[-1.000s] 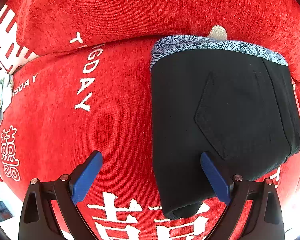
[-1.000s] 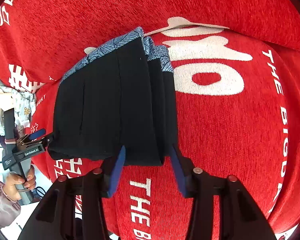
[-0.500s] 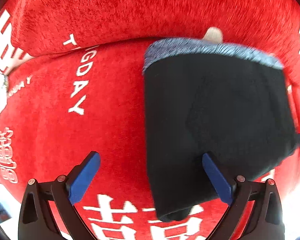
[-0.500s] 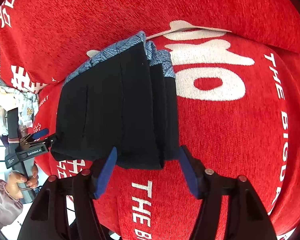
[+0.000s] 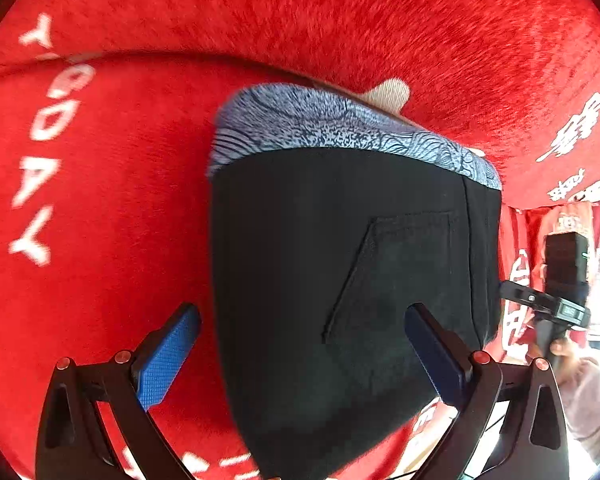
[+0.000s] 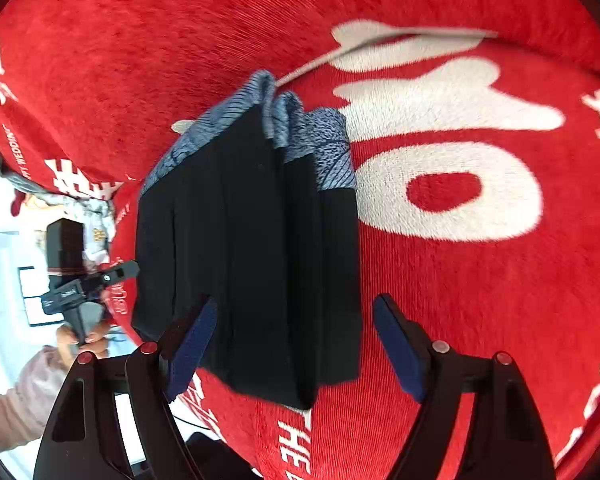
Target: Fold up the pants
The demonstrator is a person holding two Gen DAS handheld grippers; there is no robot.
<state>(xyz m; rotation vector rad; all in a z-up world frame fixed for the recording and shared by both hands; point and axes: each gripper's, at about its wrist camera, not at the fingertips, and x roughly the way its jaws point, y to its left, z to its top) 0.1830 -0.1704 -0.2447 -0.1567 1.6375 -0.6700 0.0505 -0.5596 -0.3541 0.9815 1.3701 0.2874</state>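
Note:
The black pants (image 5: pixel 340 280) lie folded into a compact stack on the red sofa seat, with the blue patterned waistband (image 5: pixel 340 128) at the far end and a back pocket on top. In the right wrist view the pants (image 6: pixel 260 240) show their stacked folded edges. My left gripper (image 5: pixel 302 344) is open, its jaws straddling the near left part of the stack. My right gripper (image 6: pixel 294 344) is open, its jaws wide around the near end of the stack. Neither holds cloth.
The red sofa cover (image 5: pixel 100 240) with white lettering spreads under and behind the pants, with the backrest (image 5: pixel 300 20) beyond. The other hand-held gripper shows at the right edge (image 5: pixel 560 304) and at the left edge (image 6: pixel 76 288). The seat's front edge is near.
My right gripper has opened wide and let go of the pants' edge. My left gripper has shifted right, so the stack now sits between its jaws.

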